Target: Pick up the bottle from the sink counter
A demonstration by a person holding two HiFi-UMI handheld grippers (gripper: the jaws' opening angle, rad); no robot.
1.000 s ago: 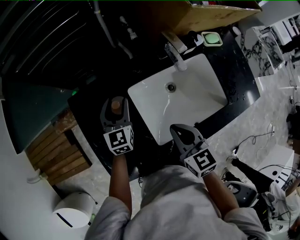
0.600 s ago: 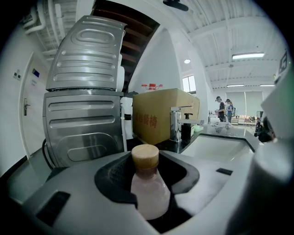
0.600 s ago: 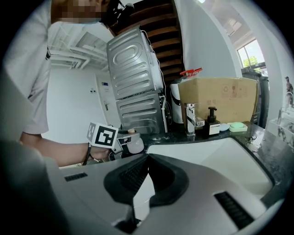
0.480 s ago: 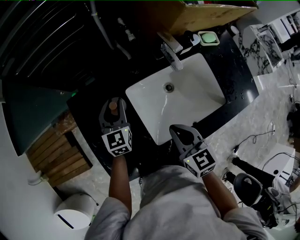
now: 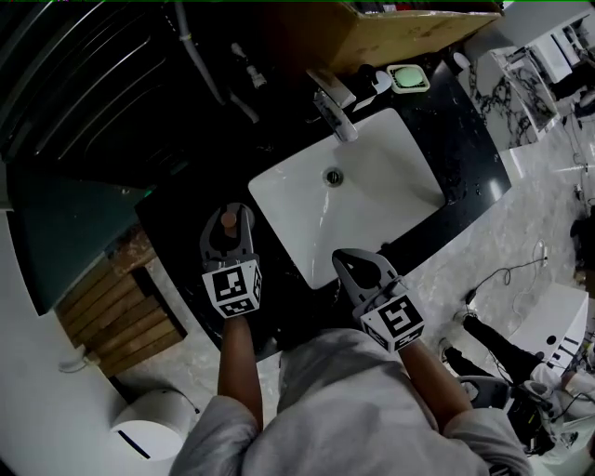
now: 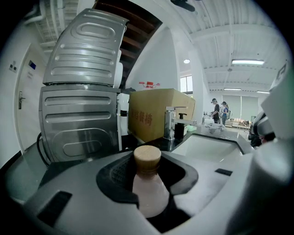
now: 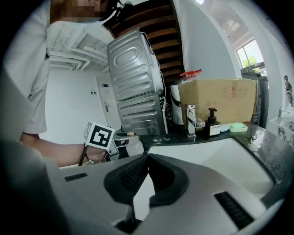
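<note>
A small pinkish bottle with a tan wooden cap (image 5: 228, 220) (image 6: 148, 183) stands on the black sink counter (image 5: 186, 200), left of the white basin (image 5: 372, 200). My left gripper (image 5: 229, 214) (image 6: 149, 166) is around it with its jaws closing; both dark pads (image 6: 117, 176) press on the bottle's shoulder, and the cap sticks up between them. My right gripper (image 5: 351, 256) (image 7: 148, 155) hovers over the basin's front edge, shut and holding nothing, with its tips touching. In the right gripper view the left gripper's marker cube (image 7: 98, 135) shows at the left.
A chrome faucet (image 5: 333, 104), a dark soap dispenser (image 5: 370, 79) and a green soap dish (image 5: 407, 78) stand behind the basin. A cardboard box (image 5: 409, 28) (image 6: 156, 112) fills the back counter. A ribbed metal appliance (image 6: 78, 92) stands to the left. Wooden slats (image 5: 116, 307) and a white bin (image 5: 149, 432) are on the floor.
The left gripper's jaws have narrowed around the bottle, from wide apart to pressed against it. The right gripper has hardly moved.
</note>
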